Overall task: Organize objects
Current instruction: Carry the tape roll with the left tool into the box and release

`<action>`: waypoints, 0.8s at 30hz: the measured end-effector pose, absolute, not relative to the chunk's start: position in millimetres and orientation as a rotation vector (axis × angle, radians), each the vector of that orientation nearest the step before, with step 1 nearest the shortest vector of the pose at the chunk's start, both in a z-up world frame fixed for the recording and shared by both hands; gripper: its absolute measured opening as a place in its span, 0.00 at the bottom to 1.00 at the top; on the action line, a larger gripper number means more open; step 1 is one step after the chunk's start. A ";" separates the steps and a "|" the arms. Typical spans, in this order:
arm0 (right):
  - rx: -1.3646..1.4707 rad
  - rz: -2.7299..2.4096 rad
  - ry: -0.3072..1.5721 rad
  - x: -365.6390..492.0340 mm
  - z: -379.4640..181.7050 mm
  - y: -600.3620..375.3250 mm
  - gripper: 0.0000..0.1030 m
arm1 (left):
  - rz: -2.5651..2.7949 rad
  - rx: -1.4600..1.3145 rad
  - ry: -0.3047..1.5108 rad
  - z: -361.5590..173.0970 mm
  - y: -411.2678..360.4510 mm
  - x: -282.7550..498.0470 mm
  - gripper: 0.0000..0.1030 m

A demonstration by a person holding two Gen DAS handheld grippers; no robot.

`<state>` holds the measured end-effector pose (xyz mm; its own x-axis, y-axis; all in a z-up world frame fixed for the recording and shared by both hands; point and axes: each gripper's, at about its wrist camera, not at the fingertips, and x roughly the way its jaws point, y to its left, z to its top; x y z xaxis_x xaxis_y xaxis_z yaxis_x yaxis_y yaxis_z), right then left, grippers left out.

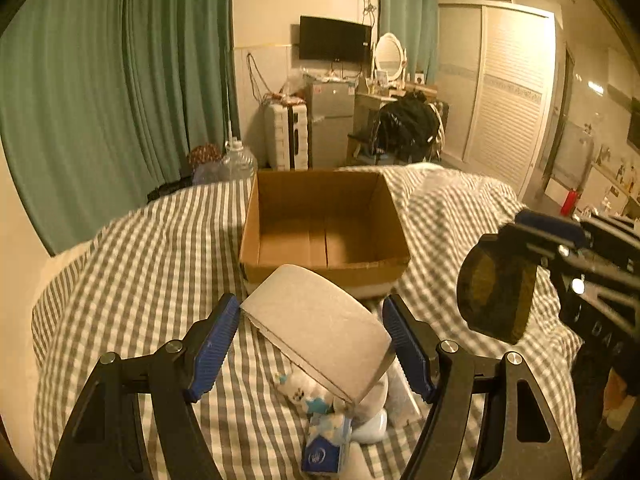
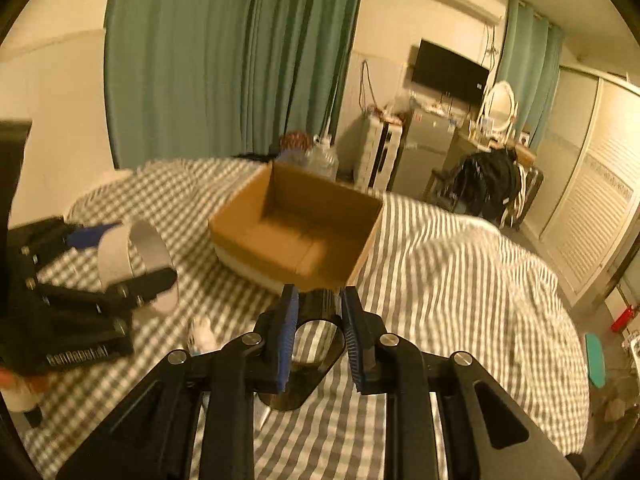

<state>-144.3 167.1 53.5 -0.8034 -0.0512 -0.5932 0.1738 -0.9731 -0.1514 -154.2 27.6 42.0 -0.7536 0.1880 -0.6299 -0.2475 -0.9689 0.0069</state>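
My left gripper (image 1: 312, 340) is shut on a wide white tape roll (image 1: 320, 336), held above the checked bedspread just before an open, empty cardboard box (image 1: 326, 224). In the right wrist view the left gripper (image 2: 120, 256) shows at the left with the same roll (image 2: 136, 256). My right gripper (image 2: 318, 320) is shut on a dark glossy roll (image 2: 316, 344), in front of the box (image 2: 296, 236). In the left wrist view that dark roll (image 1: 496, 288) hangs at the right, held by the right gripper (image 1: 532, 236).
Under the left gripper lie a small blue-and-white carton (image 1: 324, 448), a patterned white sock-like item (image 1: 304, 390) and white rounded objects (image 1: 372, 420). The bed's checked cover (image 2: 460, 280) spreads around the box. A water jug (image 1: 239, 160), fridge and wardrobe stand beyond the bed.
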 end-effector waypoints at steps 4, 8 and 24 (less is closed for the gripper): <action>0.873 -2.871 0.305 -165.0 81.1 162.1 0.01 | 2.740 -0.953 0.140 52.8 33.3 -177.9 0.73; 0.852 -2.861 0.330 -197.9 96.2 155.9 0.00 | 2.730 -0.957 0.144 53.5 40.8 -212.6 0.73; 1.068 -2.755 0.118 -357.6 7.3 181.8 0.00 | 2.668 -1.135 0.161 -34.6 57.5 -368.2 0.73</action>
